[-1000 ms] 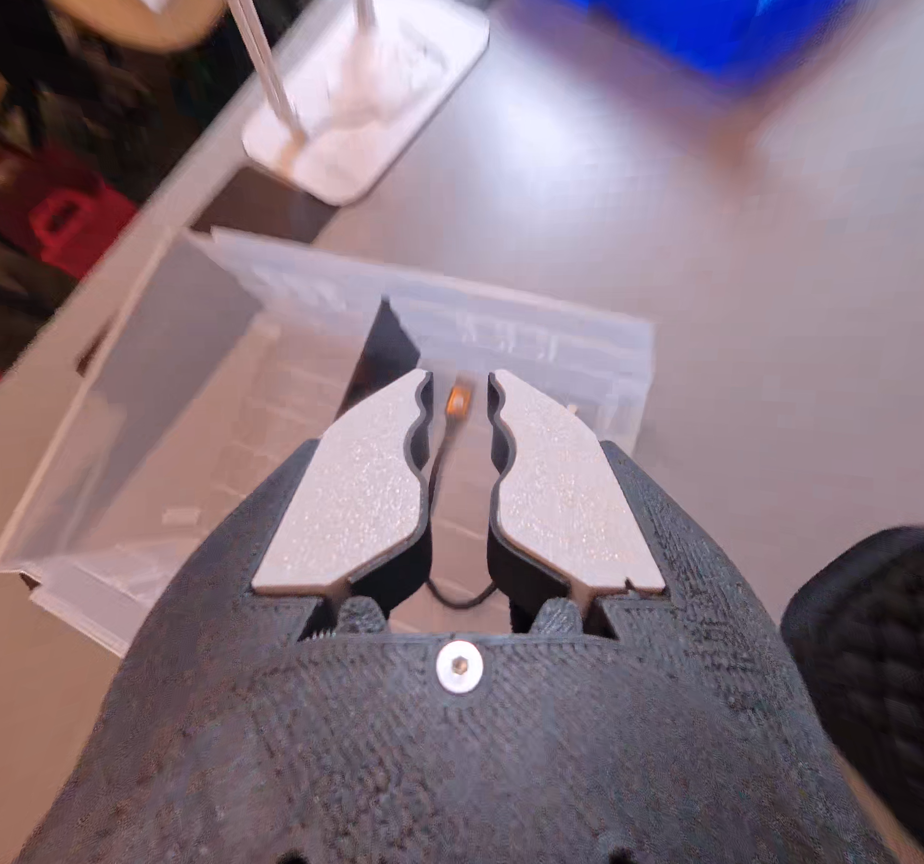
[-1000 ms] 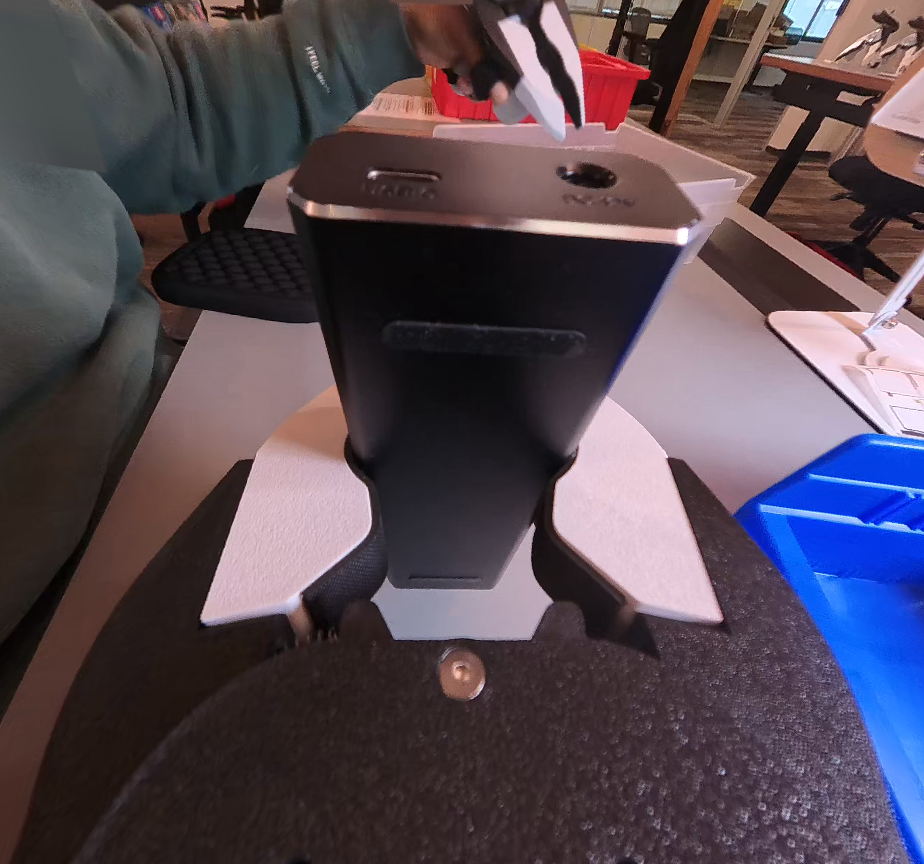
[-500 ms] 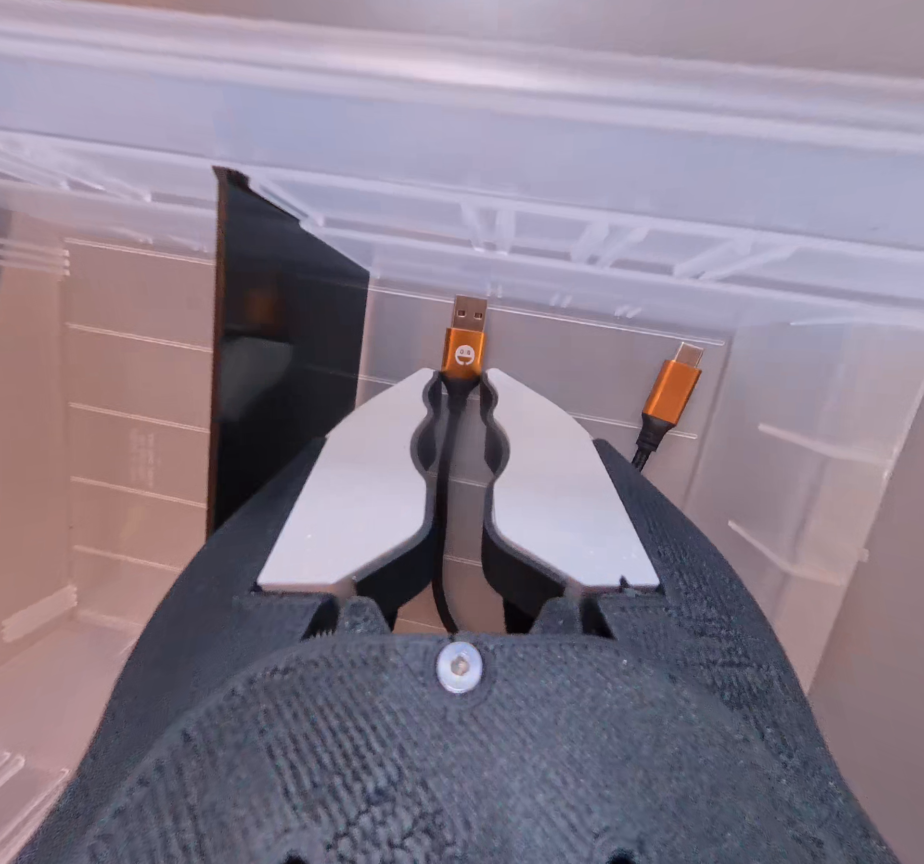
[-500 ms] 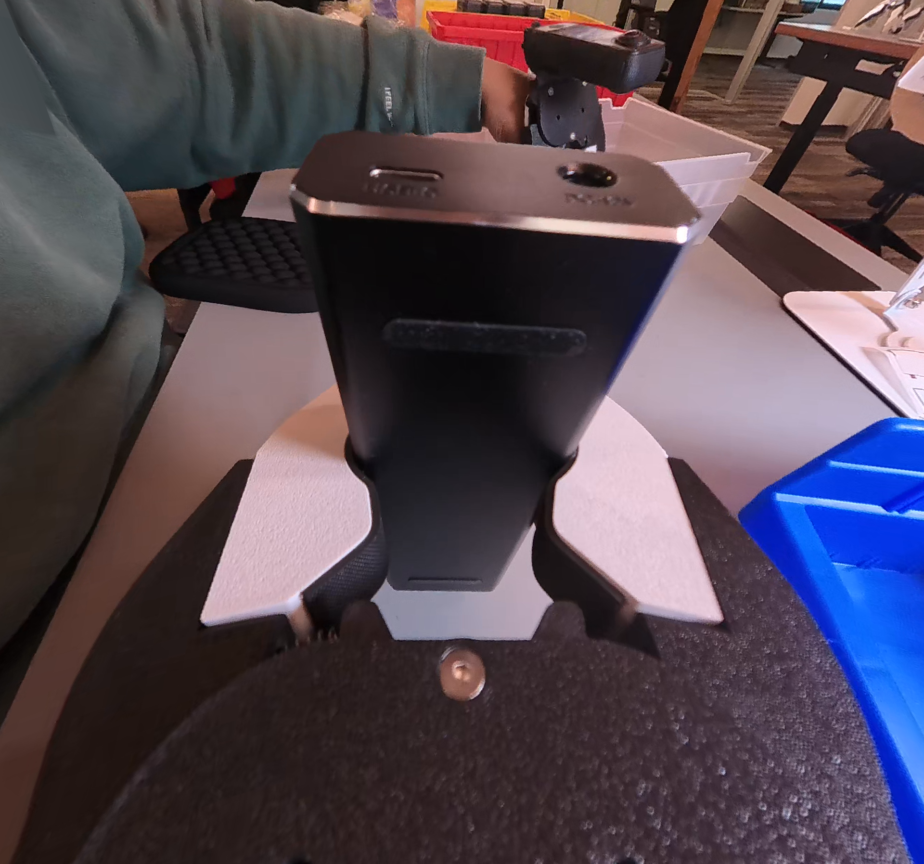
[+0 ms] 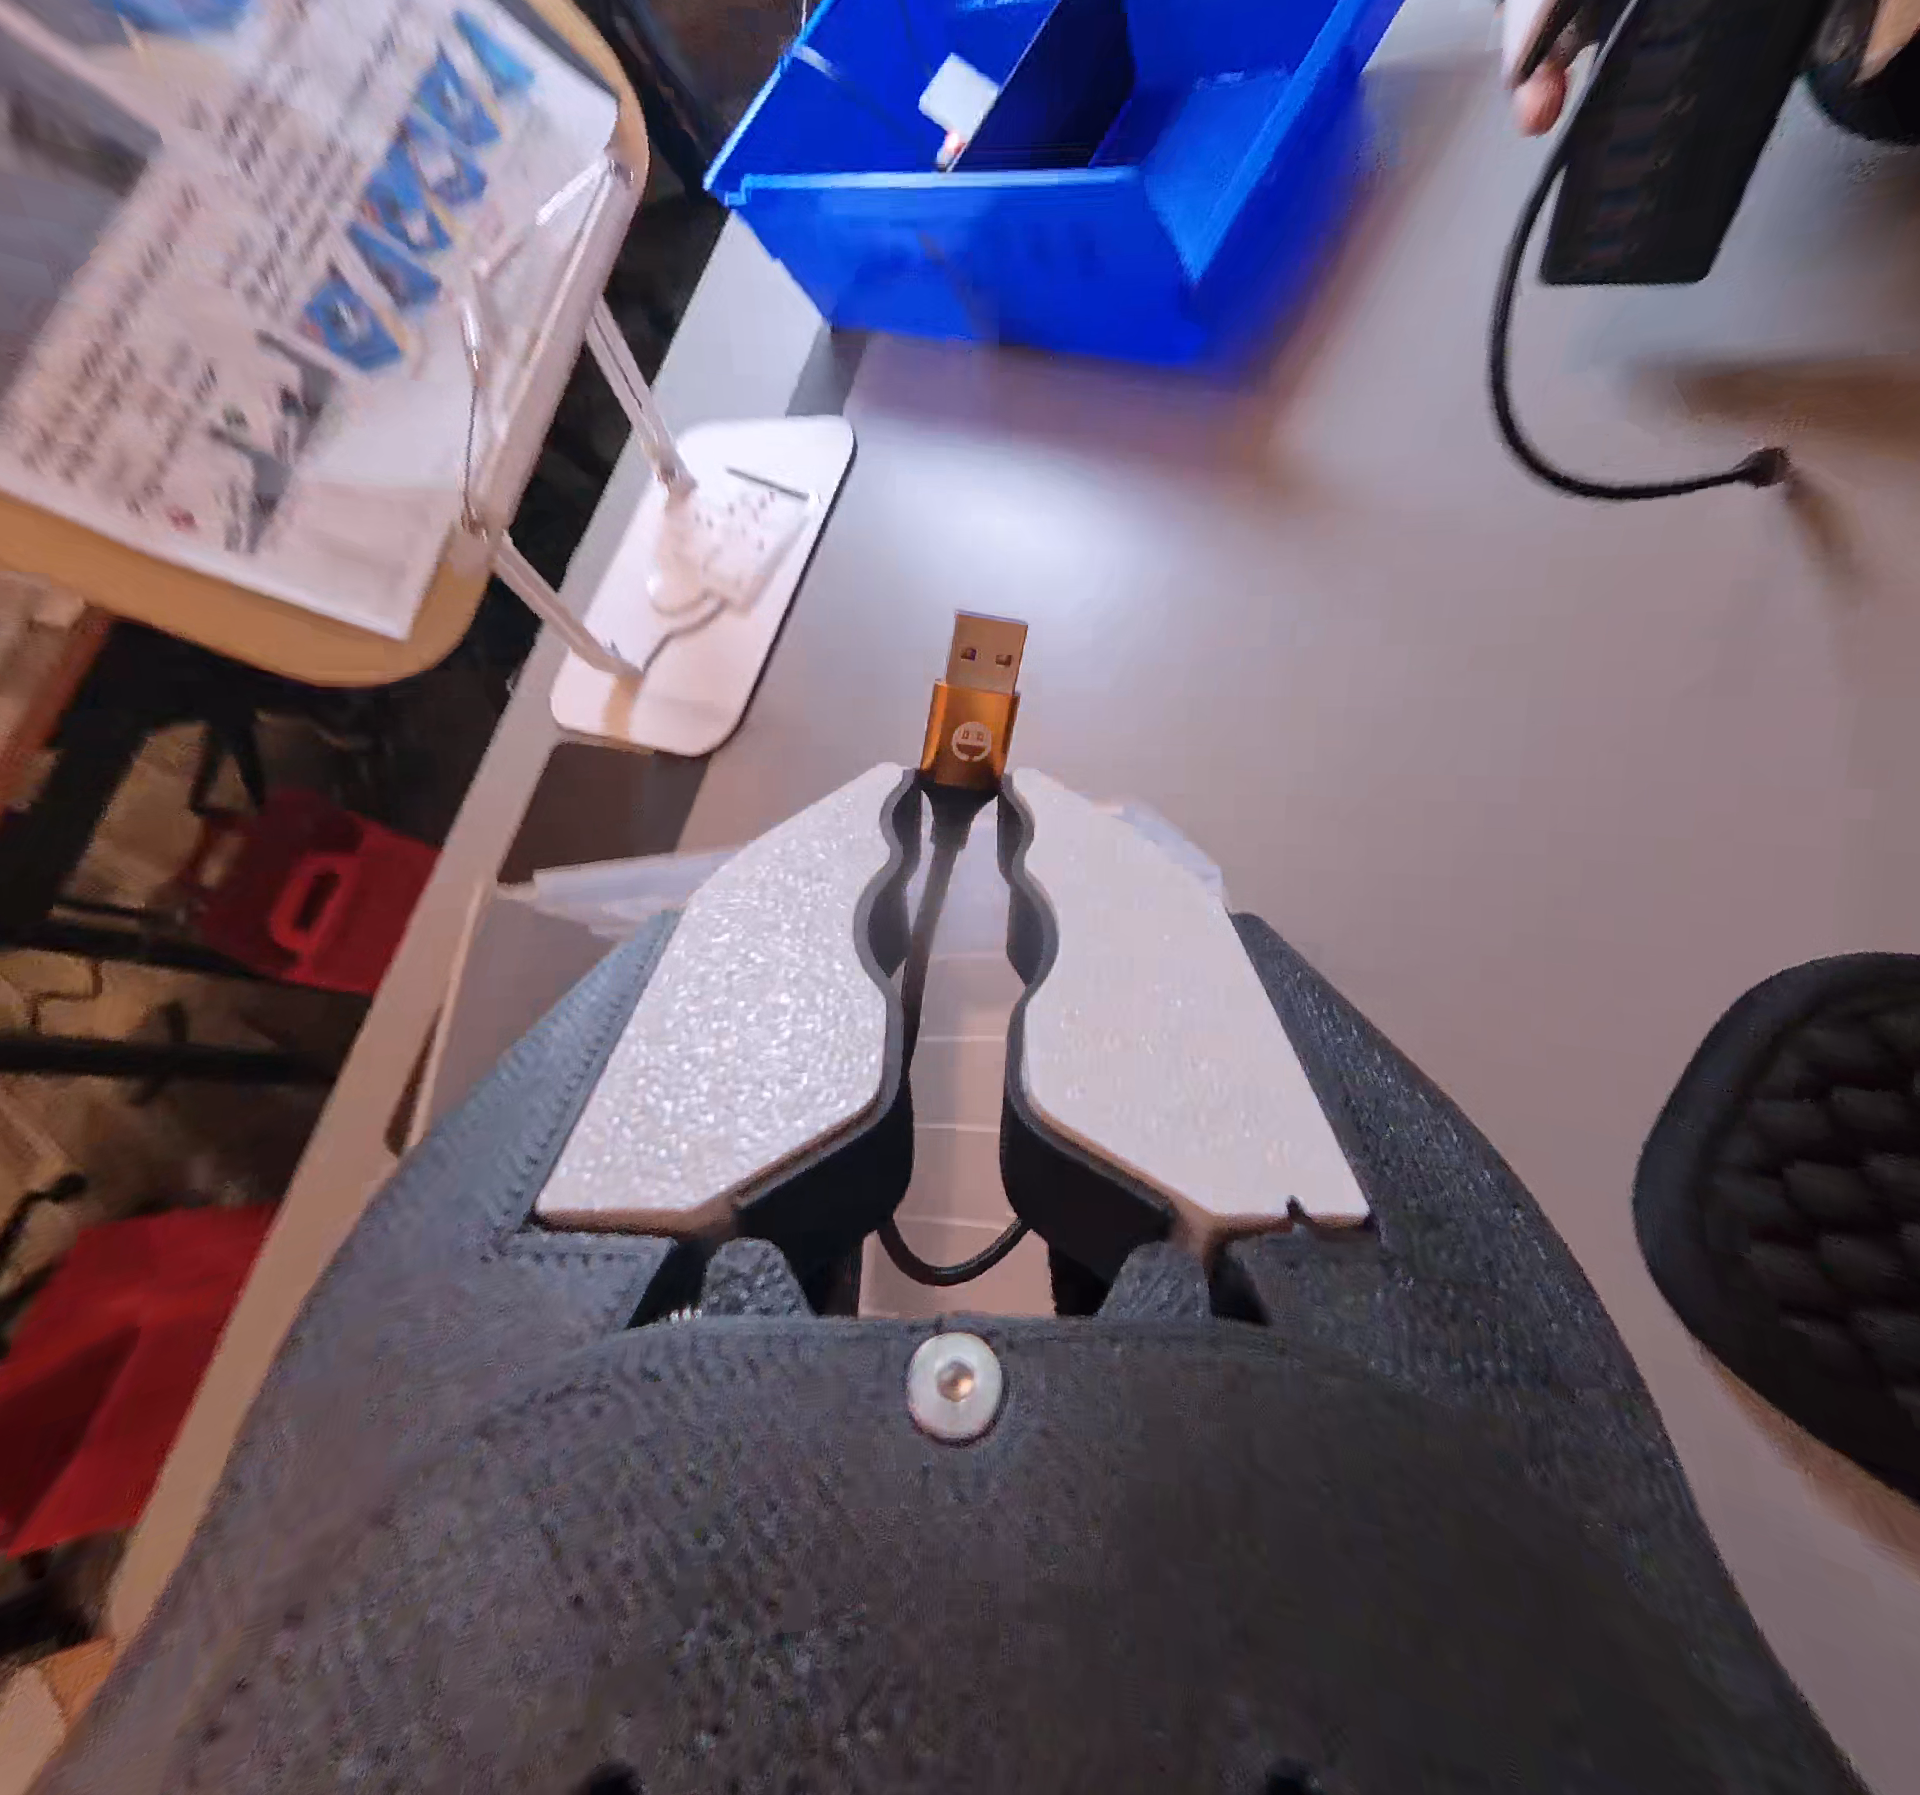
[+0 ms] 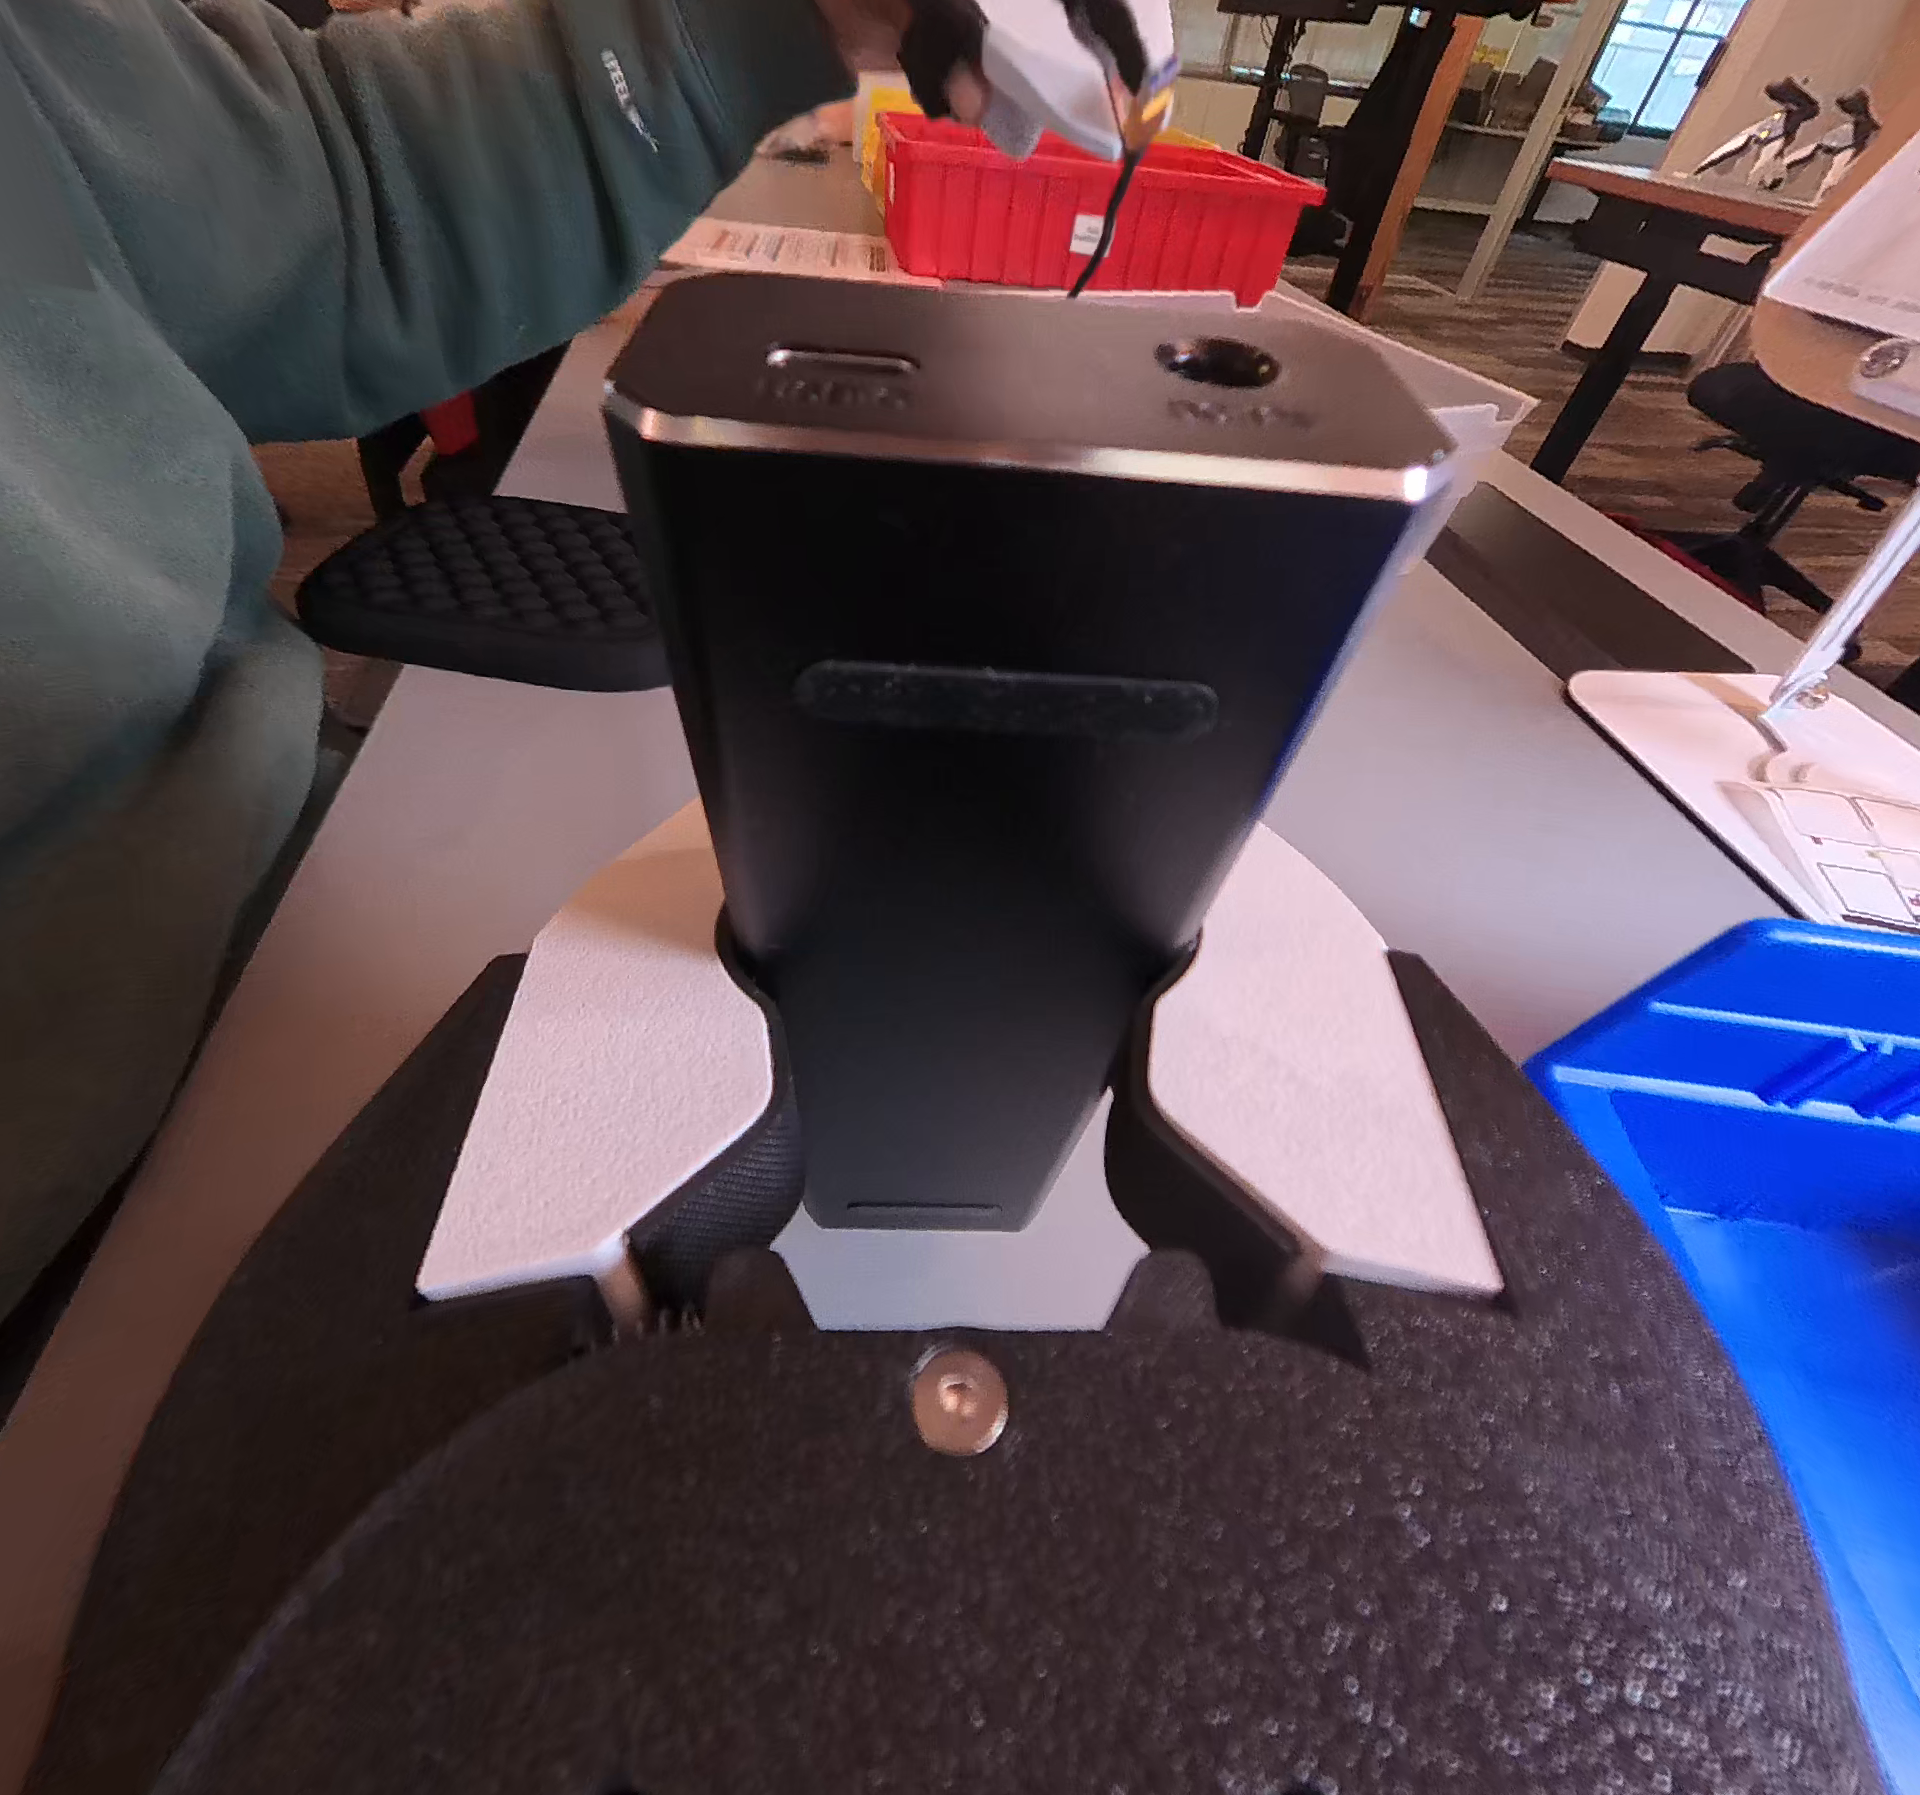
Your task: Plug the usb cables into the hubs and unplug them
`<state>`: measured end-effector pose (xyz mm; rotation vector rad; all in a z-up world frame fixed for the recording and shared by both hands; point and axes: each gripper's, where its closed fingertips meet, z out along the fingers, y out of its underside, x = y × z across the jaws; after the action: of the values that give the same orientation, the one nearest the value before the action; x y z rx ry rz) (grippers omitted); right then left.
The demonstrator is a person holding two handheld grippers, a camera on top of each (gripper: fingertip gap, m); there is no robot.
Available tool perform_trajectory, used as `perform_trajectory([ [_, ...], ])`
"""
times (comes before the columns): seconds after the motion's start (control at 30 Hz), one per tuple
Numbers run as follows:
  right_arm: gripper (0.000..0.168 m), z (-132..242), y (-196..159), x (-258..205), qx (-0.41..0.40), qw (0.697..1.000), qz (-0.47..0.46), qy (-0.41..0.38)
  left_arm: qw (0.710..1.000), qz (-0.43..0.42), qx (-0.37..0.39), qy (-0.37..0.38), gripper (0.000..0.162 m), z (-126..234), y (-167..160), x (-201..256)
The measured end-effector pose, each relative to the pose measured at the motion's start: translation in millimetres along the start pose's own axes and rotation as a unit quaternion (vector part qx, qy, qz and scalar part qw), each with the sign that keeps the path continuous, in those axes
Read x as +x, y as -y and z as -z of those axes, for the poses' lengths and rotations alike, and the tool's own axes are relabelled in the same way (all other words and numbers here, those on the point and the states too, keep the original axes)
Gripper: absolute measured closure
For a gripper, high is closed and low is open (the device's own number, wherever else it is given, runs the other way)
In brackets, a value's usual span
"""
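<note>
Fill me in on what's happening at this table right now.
A person is working with two handheld grippers. The left gripper is shut on the orange-shelled USB-A plug of a thin black cable, holding it in the air above the grey table with the metal tip pointing forward. The right gripper clamps a black rectangular USB hub, end ports facing away. The plug is not inserted in the hub. A blue plastic bin sits farther along the table.

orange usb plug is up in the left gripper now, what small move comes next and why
Probably swing the left gripper toward the black rectangular hub clamped in the right gripper. The orange metal-tipped usb plug is gripped, free in the air, and not yet lined up with any port.
</note>
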<state>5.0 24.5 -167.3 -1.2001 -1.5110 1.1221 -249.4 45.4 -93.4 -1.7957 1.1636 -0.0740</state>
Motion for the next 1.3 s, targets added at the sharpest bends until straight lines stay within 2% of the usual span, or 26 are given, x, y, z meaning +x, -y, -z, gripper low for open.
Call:
perform_trajectory([
  [0.17, 0.096, 1, 9, -10, 0.023, 1.0, 0.006, 0.017, 0.998, -0.027, 0.027, -0.057, 0.148, 11, 63, 46],
  [0.33, 0.096, 5, 19, -26, 0.06, 0.996, 0.003, 0.066, 0.985, -0.009, 0.071, -0.159, 0.148, -3, 110, 109],
  [0.43, 0.092, 9, 24, -34, 0.077, 0.993, -0.005, 0.093, 0.979, 0.007, 0.078, -0.19, 0.148, -22, 116, 130],
  [0.57, 0.096, 13, 27, -39, 0.091, 0.988, -0.02, 0.121, 0.973, 0.039, 0.063, -0.22, 0.148, -56, 101, 140],
  [0.67, 0.096, 14, 27, -40, 0.095, 0.986, -0.029, 0.133, 0.962, 0.072, 0.072, -0.254, 0.148, -71, 101, 150],
  [0.8, 0.096, 17, 29, -40, 0.104, 0.983, -0.043, 0.143, 0.962, 0.051, 0.104, -0.249, 0.148, -68, 125, 146],
  [1.1, 0.096, 22, 32, -39, 0.118, 0.98, -0.055, 0.153, 0.964, 0.016, 0.188, -0.187, 0.148, -22, 193, 105],
  [1.2, 0.096, 22, 32, -39, 0.115, 0.98, -0.052, 0.151, 0.965, 0.015, 0.188, -0.183, 0.148, -22, 195, 101],
  [1.3, 0.096, 22, 32, -39, 0.113, 0.981, -0.05, 0.148, 0.969, 0.033, 0.165, -0.182, 0.148, -40, 176, 97],
])
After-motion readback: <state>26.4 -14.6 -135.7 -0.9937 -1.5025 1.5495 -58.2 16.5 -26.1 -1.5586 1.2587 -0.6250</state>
